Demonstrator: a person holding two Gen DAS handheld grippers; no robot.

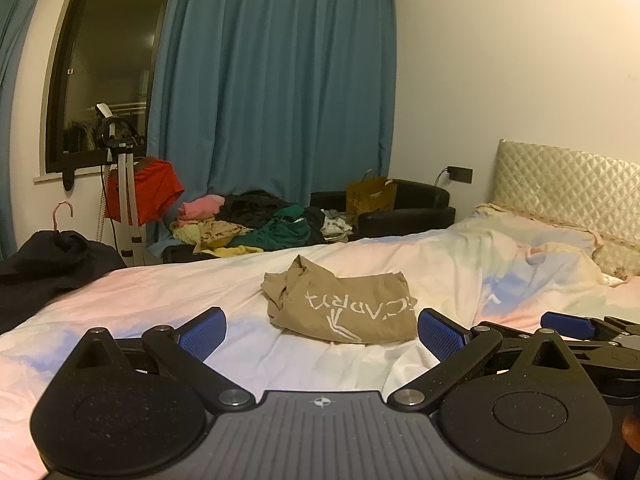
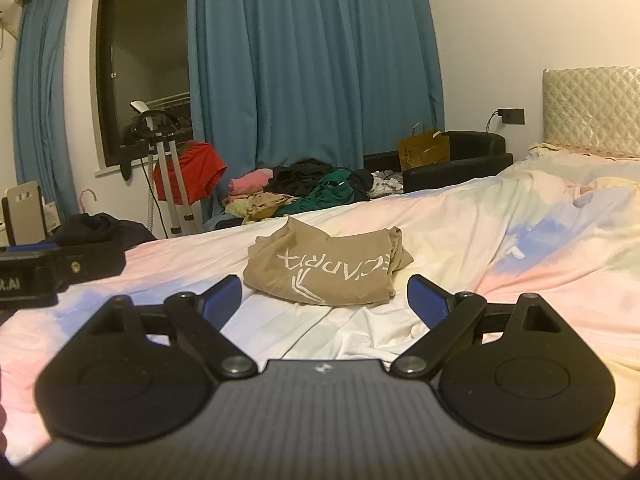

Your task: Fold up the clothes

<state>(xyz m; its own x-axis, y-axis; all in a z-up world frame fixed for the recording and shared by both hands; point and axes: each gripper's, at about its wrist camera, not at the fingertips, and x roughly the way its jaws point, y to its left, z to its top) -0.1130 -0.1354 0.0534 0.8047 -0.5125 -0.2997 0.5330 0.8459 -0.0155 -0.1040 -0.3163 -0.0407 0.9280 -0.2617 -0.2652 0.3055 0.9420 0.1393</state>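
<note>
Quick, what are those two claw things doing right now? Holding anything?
Left gripper: open, holding nothing.
Right gripper: open, holding nothing.

A tan T-shirt (image 1: 342,312) (image 2: 326,270) lies folded into a compact, slightly rumpled rectangle on the middle of the bed (image 1: 400,256) (image 2: 440,216), its white printed lettering facing up and reading upside down, one crumpled edge bunched toward the bed's far side.
</note>
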